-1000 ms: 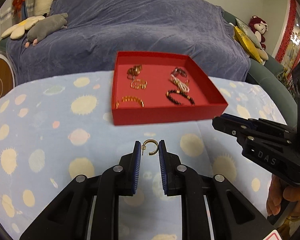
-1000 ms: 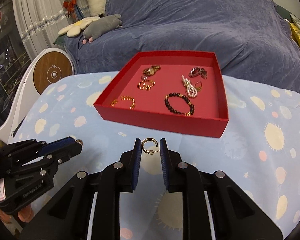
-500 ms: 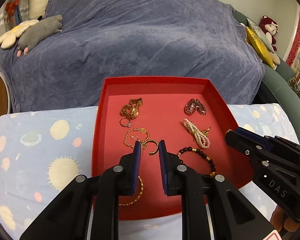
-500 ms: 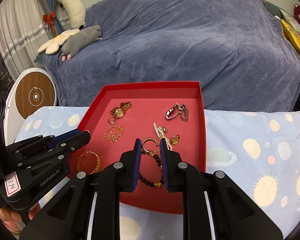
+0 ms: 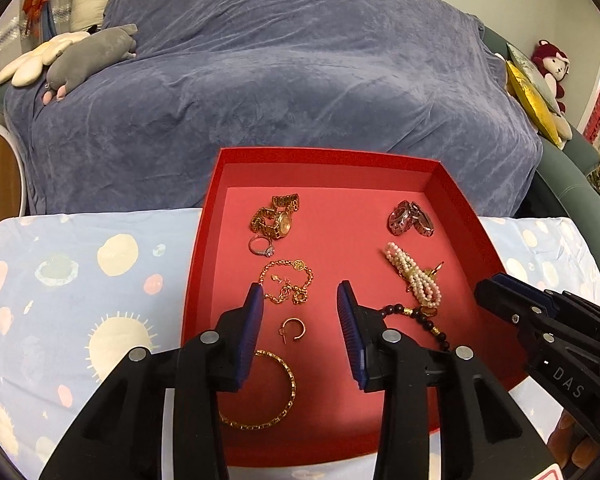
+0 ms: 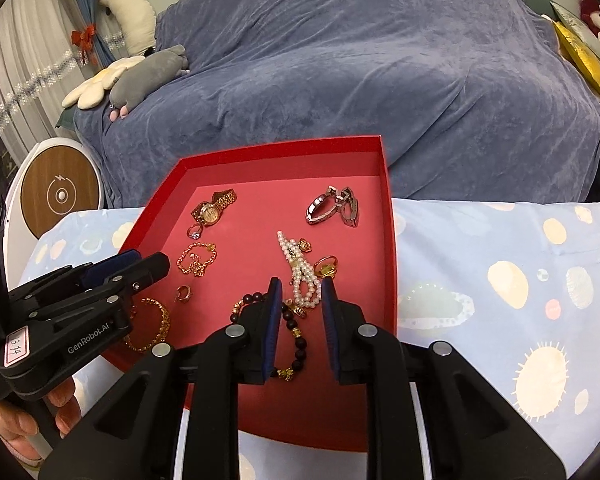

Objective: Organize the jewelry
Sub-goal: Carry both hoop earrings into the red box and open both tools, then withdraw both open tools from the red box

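Hoop earring (image 5: 293,329): lies loose on the floor of the red tray (image 5: 452,208), directly between and below your left gripper (image 5: 300,296), whose jaws have just opened clear of it; right gripper (image 6: 299,286) slightly parted, empty, farther off.

I've got both grippers off the tablecloth and over the red tray (image 5: 452,184) now | left gripper (image 5: 300,292) jaws just opening, hoop earring (image 5: 294,329) dropped onto the tray floor | right gripper (image 6: 299,288) earring's gone too, jaws slightly apart
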Motion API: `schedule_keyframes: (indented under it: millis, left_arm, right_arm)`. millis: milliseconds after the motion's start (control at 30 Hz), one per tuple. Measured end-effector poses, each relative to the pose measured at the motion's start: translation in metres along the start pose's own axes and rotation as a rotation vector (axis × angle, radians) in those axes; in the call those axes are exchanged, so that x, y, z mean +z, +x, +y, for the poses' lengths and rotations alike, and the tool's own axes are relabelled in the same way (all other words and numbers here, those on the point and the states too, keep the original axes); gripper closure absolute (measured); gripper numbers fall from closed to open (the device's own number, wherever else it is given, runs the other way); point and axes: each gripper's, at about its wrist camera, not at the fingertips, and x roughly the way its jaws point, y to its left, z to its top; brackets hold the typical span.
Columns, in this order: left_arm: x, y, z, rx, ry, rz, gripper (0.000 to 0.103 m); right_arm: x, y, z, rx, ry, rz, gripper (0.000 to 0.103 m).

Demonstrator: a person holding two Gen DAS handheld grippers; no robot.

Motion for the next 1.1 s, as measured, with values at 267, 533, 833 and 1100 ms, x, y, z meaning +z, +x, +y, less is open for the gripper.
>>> schedule_keyframes:
  millis: [267,533,833,1100]
  left_arm:
    - [-0.023,-0.073,0.008,0.044,-0.003,-0.056,0.054]
    - [-0.087,-0.122,0.007,0.076,0.028,-0.046,0.054]
    - [-0.131,-0.113,0.004,0.062,0.003,0.013,0.054]
    - [-0.139,-0.097,-0.007,0.080,0.023,0.036,0.054]
  right_arm:
    - [-0.021,-0.073,0.005,-0.004,0.009,-0.053,0.053]
    - [-0.078,-0.113,0.014,-0.019,-0.002,-0.033,0.052]
    - [-0.120,-0.101,0.032,-0.002,0.002,0.031,0.052]
    - [-0.119,-0.089,0.040,-0.023,-0.039,0.036,0.052]
